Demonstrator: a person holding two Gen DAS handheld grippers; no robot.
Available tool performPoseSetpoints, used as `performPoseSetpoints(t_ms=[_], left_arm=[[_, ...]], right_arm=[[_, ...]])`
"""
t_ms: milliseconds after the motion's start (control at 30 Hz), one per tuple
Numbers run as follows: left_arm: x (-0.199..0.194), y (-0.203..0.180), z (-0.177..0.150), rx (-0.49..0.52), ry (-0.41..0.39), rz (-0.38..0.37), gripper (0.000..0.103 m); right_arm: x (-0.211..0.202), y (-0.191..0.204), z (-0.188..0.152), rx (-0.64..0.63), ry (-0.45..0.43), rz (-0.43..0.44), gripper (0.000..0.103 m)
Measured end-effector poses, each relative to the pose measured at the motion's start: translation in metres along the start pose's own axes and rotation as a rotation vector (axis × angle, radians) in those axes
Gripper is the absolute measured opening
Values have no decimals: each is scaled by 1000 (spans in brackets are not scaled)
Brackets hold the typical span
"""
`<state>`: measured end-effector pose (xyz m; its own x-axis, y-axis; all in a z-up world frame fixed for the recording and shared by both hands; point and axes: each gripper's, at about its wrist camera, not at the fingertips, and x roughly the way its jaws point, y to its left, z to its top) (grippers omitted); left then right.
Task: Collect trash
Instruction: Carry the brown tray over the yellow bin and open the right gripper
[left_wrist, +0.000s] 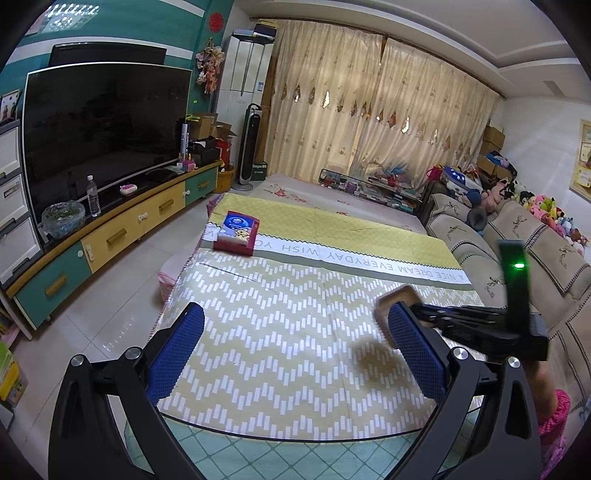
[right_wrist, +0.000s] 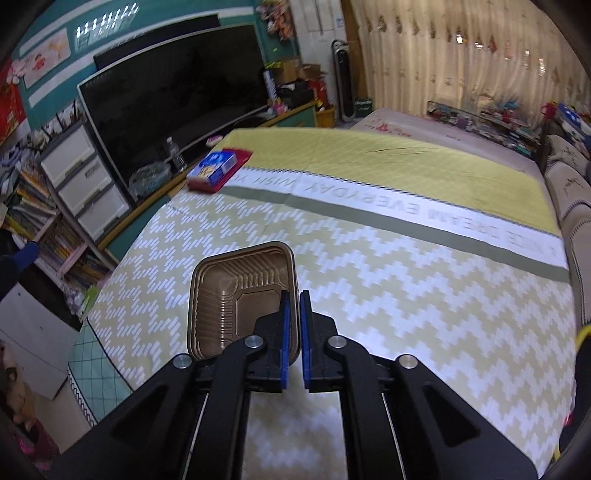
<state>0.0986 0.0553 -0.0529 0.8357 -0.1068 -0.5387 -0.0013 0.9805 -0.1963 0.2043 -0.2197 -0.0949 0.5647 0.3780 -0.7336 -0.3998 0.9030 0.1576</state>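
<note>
My right gripper (right_wrist: 294, 301) is shut on the rim of a brown plastic tray (right_wrist: 229, 299) and holds it above the patterned cloth (right_wrist: 406, 295). In the left wrist view the tray (left_wrist: 397, 295) shows blurred behind my right blue pad, with the right gripper's black body (left_wrist: 480, 325) beside it and a shadow under it. My left gripper (left_wrist: 291, 332) is open and empty above the cloth. A red and blue box (left_wrist: 237, 236) lies flat on the cloth's far left corner; it also shows in the right wrist view (right_wrist: 218, 170).
A sofa (left_wrist: 517, 266) runs along the right side with plush toys behind it. A TV (left_wrist: 103, 129) on a low cabinet (left_wrist: 110, 236) stands at the left, with a water bottle (left_wrist: 93, 195). Curtains hang at the back.
</note>
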Motion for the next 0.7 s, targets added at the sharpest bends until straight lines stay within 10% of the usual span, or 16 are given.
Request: performPoseSetpoints(t_ms=[700], left_arm=[[34, -103, -1, 147, 69, -132, 98]], right_arm=[[-163, -231, -106, 443, -196, -440, 5]])
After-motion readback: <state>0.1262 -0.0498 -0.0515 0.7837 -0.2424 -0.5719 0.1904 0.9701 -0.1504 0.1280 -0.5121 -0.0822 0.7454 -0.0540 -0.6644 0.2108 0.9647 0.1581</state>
